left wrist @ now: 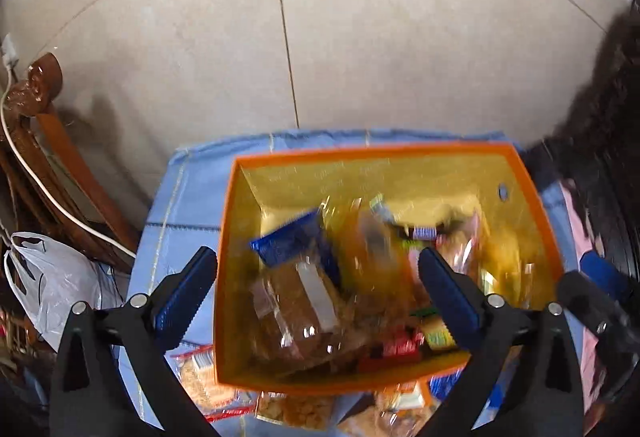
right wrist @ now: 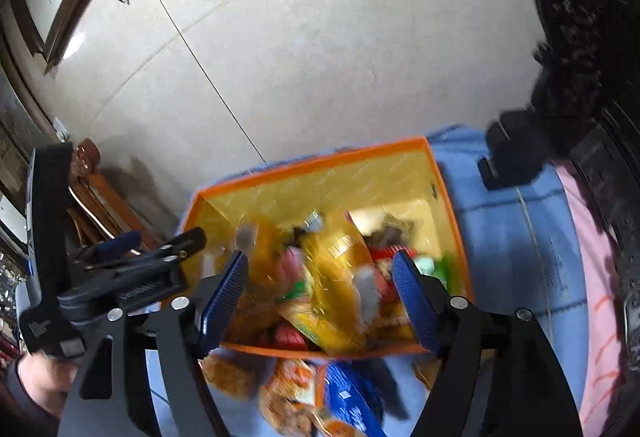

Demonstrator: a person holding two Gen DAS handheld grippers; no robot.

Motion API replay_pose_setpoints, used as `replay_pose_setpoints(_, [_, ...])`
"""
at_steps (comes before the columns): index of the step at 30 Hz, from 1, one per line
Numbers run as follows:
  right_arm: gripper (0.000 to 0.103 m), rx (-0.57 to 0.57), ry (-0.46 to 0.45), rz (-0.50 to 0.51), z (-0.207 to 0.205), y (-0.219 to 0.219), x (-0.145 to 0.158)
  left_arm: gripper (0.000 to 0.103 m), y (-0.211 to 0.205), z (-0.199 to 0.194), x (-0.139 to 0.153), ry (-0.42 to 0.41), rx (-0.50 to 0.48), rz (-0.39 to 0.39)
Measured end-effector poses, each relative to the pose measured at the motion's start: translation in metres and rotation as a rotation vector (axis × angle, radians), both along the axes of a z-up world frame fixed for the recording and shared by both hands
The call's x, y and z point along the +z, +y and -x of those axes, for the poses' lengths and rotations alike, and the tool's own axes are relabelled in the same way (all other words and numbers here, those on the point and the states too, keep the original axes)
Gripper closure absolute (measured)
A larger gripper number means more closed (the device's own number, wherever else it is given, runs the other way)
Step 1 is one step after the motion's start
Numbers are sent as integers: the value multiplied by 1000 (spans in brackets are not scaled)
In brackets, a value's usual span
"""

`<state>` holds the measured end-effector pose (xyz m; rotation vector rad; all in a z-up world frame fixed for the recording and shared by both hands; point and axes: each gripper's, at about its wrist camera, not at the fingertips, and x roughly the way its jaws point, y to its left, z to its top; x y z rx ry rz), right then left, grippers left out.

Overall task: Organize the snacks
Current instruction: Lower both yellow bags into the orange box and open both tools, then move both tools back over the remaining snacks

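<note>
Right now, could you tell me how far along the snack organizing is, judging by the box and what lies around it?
Roughly midway. Done: the orange box already holds a pile of packets, including a blue-topped bag. In hand: nothing; the left gripper and right gripper are both open above the box. Left: several packets lie on the blue cloth in front of the box.

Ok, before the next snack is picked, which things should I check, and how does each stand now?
1. Left gripper open, nothing held: ok.
2. Right gripper open, nothing held: ok.
3. Orange box upright on the blue cloth: ok.
4. Room left in the box: cannot tell, snacks piled, picture blurred.
5. Snack packets waiting outside the box, at its near side: ok.
</note>
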<state>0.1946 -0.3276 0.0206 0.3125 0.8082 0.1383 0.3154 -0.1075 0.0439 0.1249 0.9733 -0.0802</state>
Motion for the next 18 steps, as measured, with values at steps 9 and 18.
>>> replay_pose_setpoints(9, [16,-23,136,-5,70,-22,-40,4,52,59,-26,85,52,-6])
replay_pose_setpoints(18, [14,1,298,-1,132,-14,-84,4,103,132,-73,238,133,34])
